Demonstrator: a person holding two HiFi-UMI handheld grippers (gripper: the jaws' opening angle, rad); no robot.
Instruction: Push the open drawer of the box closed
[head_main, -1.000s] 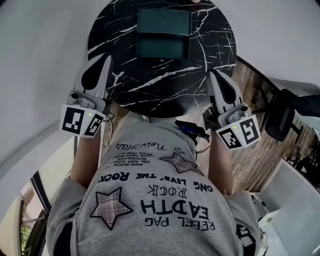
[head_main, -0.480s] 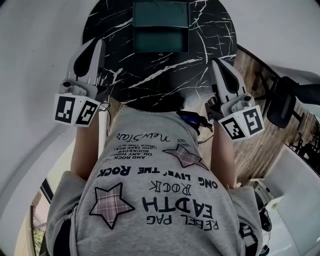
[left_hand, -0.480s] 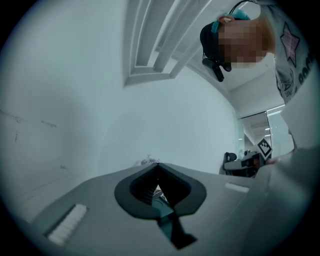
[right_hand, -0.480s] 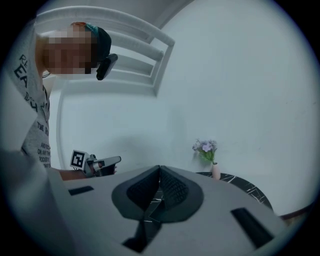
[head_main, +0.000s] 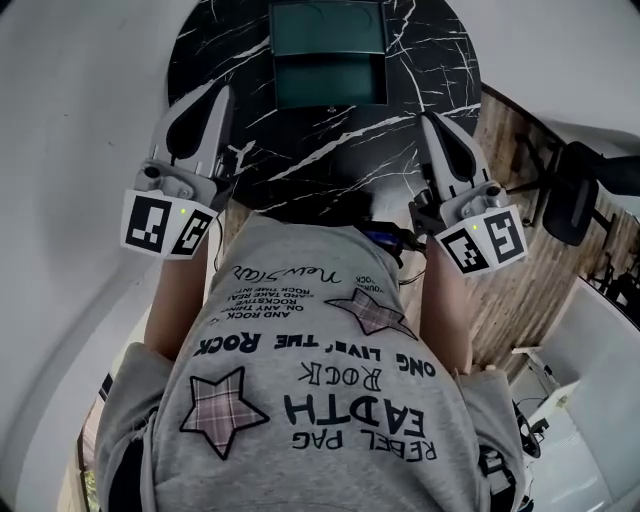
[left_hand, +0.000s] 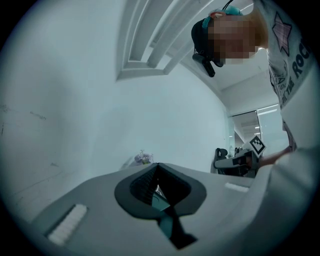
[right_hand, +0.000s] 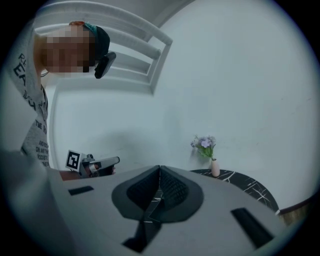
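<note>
The box (head_main: 327, 28) stands at the far middle of the round black marbled tabletop (head_main: 300, 160). Its drawer (head_main: 330, 82) is pulled out toward the near side, well apart from the left claw (head_main: 205, 112) and right claw (head_main: 440, 135), which sit at the near edge to either side, each with jaws pressed together on nothing. The drawer shows only a dark green floor; a vase (right_hand: 215, 168) of flowers stands on the tabletop before a white wall (right_hand: 240, 75), and wood floor (head_main: 505, 190) lies to the right.

The far side of the box (head_main: 327, 28) and the tabletop's (head_main: 300, 150) far rim are cut off at the top.
</note>
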